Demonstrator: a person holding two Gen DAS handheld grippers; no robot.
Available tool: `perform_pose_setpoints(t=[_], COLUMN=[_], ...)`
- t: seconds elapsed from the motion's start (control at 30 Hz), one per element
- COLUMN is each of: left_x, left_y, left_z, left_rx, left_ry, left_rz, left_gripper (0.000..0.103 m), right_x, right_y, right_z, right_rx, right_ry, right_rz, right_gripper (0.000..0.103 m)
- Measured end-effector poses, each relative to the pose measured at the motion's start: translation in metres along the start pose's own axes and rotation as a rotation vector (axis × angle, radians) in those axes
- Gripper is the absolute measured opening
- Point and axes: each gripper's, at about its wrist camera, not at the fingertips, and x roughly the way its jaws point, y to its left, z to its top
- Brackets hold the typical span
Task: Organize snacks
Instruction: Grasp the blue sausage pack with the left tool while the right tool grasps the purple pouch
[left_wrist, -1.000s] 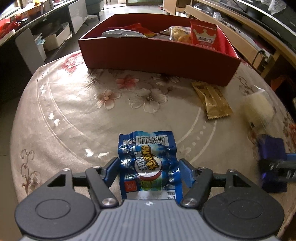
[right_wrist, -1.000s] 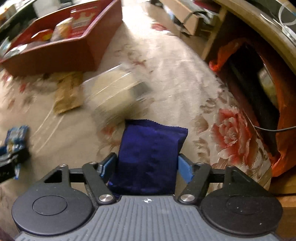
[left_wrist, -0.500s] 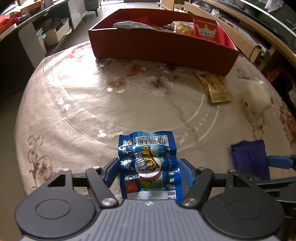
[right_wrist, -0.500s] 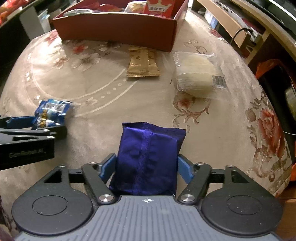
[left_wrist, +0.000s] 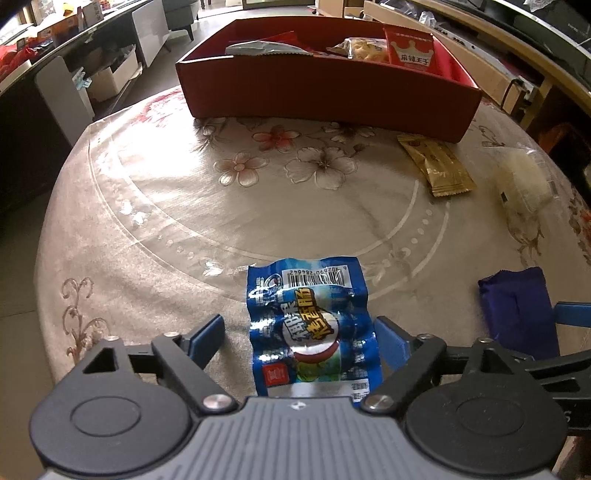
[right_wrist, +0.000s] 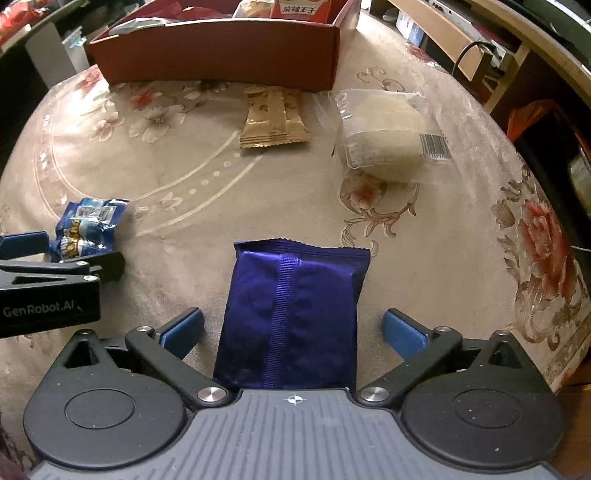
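A blue sausage packet (left_wrist: 314, 325) lies on the flowered tablecloth between the fingers of my left gripper (left_wrist: 299, 332). Its jaws are opening: the left pad stands clear of the packet and the right pad sits just at the wrapper's edge. A dark purple packet (right_wrist: 295, 314) lies flat between the fingers of my right gripper (right_wrist: 293, 328). Those jaws are also opening, with a gap on both sides. The red box (left_wrist: 325, 92) at the far side of the table holds several snack packs.
A gold packet (right_wrist: 275, 118) and a clear-wrapped white bun (right_wrist: 388, 133) lie just in front of the box. The round table's edge (right_wrist: 546, 332) drops off close on the right, with shelves and furniture beyond. The two grippers stand side by side near the front edge.
Both grippers have spread their jaws off the packets they were pinching. The right gripper swung left with the purple packet and now rests beside the left one.
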Motion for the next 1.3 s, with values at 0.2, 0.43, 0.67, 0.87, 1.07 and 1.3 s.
perform_pose_setpoints(t=[0.2, 0.43, 0.67, 0.87, 1.07, 1.3], left_x=[-0.006, -0.012, -0.024, -0.034, -0.04, -0.049], left_y=[0.0, 0.004, 0.004, 0.004, 0.01, 0.01], left_z=[-0.001, -0.002, 0.002, 0.01, 0.022, 0.037], left_rx=[-0.008, -0.047, -0.06, -0.058, -0.078, -0.084], left_ry=[0.002, 0.008, -0.024, -0.066, -0.096, -0.135], left_rz=[-0.016, -0.049, -0.069, -0.069, -0.073, -0.08], left_gripper=[0.069, 0.069, 0.069, 0.069, 0.069, 0.069], right_x=[-0.012, -0.019, -0.029, -0.038, -0.047, -0.056], right_y=[0.004, 0.011, 0.013, 0.013, 0.009, 0.007], right_z=[-0.002, -0.004, 0.001, 0.008, 0.018, 0.03], right_rx=[-0.019, -0.04, -0.037, -0.034, -0.015, 0.001], right_ry=[-0.025, -0.043, -0.082, -0.118, -0.158, -0.199], right_rz=[0.007, 0.008, 0.008, 0.009, 0.018, 0.03], right_gripper=[0.074, 0.072, 0.072, 0.072, 0.072, 0.072])
